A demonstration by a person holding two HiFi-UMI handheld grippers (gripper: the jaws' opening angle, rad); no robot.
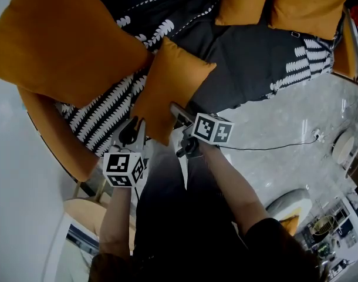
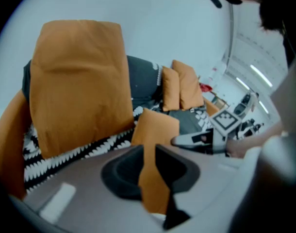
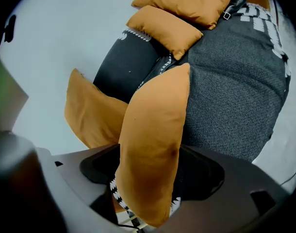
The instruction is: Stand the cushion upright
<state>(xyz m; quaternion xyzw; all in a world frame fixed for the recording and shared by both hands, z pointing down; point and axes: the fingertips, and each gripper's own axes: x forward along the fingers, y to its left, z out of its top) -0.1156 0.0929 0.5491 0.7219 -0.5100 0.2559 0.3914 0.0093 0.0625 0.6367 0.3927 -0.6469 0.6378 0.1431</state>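
A small orange cushion [image 1: 170, 84] stands tilted on the front of the dark sofa seat [image 1: 249, 57]. My left gripper [image 1: 132, 133] is at its lower left corner. In the left gripper view its jaws are shut on the cushion's [image 2: 155, 130] thin edge. My right gripper [image 1: 180, 115] is at the cushion's lower right side. In the right gripper view the cushion's [image 3: 155, 130] thick edge sits between wide-apart jaws; the right gripper [image 3: 150, 166] is open. From the left gripper view, the right gripper [image 2: 179, 141] reaches in beside the cushion.
A large orange cushion [image 1: 61, 40] leans at the sofa's left end. Two more orange cushions [image 1: 243, 2] [image 1: 311, 4] lie at the back. A patterned black-and-white throw [image 1: 108, 107] covers the seat. A thin cable [image 1: 273, 145] runs over the pale floor [image 1: 284, 116].
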